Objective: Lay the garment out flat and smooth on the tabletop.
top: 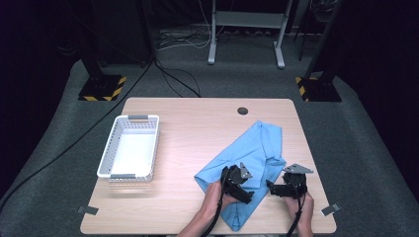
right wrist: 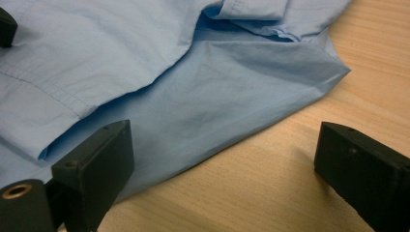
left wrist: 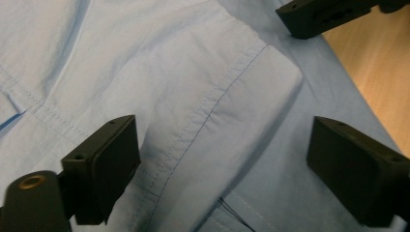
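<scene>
Left gripper view: left gripper open astride shirt cuff — close squarely on hem; right gripper open, edge between pads.

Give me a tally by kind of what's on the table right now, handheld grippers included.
Light blue shirt: 1
White basket: 1
Handheld grippers: 2, the left gripper and the right gripper, both with jaws apart
Grey tape tabs at the table's near corners: 2, one on the left and one on the right
Total: 6
</scene>
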Demonstrator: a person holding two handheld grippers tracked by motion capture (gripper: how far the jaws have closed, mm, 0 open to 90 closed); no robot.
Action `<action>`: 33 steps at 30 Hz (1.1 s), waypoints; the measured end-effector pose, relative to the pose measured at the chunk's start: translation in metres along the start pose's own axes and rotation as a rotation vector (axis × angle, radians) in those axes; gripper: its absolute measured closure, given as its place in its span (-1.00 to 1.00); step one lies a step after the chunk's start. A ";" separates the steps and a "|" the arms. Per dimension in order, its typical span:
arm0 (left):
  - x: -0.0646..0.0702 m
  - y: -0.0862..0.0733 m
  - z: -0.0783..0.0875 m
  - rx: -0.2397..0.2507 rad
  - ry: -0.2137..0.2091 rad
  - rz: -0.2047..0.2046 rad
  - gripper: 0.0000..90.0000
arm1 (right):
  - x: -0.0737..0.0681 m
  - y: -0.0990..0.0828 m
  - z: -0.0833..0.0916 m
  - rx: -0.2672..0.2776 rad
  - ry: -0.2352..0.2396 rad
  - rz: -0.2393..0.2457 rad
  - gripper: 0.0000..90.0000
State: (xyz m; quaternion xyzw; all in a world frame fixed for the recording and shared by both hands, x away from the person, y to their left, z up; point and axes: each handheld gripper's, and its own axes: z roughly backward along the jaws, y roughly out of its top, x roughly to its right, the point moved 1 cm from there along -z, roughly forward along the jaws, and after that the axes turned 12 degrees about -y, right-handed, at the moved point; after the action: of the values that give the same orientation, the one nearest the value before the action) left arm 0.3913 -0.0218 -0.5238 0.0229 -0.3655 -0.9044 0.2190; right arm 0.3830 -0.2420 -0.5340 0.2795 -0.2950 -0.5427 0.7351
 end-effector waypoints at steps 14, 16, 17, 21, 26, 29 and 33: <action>-0.010 0.005 0.002 0.025 0.002 -0.008 0.24 | 0.000 0.000 0.000 0.000 -0.003 -0.003 -0.86; -0.011 0.005 0.003 0.027 0.001 -0.002 0.36 | 0.000 0.000 0.000 0.000 -0.003 -0.004 -0.86; -0.013 0.005 0.003 0.026 0.005 -0.003 0.41 | 0.000 0.000 0.000 0.000 -0.004 -0.004 -0.86; -0.015 0.007 0.003 0.041 0.010 -0.008 0.62 | 0.000 0.000 0.000 0.000 -0.005 -0.006 -0.86; -0.018 0.006 0.007 0.076 0.025 -0.008 0.76 | 0.000 0.000 0.000 0.000 -0.005 -0.006 -0.86; -0.023 0.006 0.012 0.096 0.031 0.001 0.77 | 0.000 0.000 0.000 -0.001 -0.006 -0.006 -0.86; -0.029 0.008 0.022 0.129 0.037 0.011 0.79 | 0.001 0.000 0.000 -0.001 -0.008 -0.008 -0.86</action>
State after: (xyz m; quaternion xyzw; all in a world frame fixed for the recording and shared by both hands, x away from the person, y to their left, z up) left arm 0.4165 -0.0006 -0.5061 0.0517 -0.4190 -0.8772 0.2288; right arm 0.3833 -0.2426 -0.5340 0.2783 -0.2965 -0.5470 0.7317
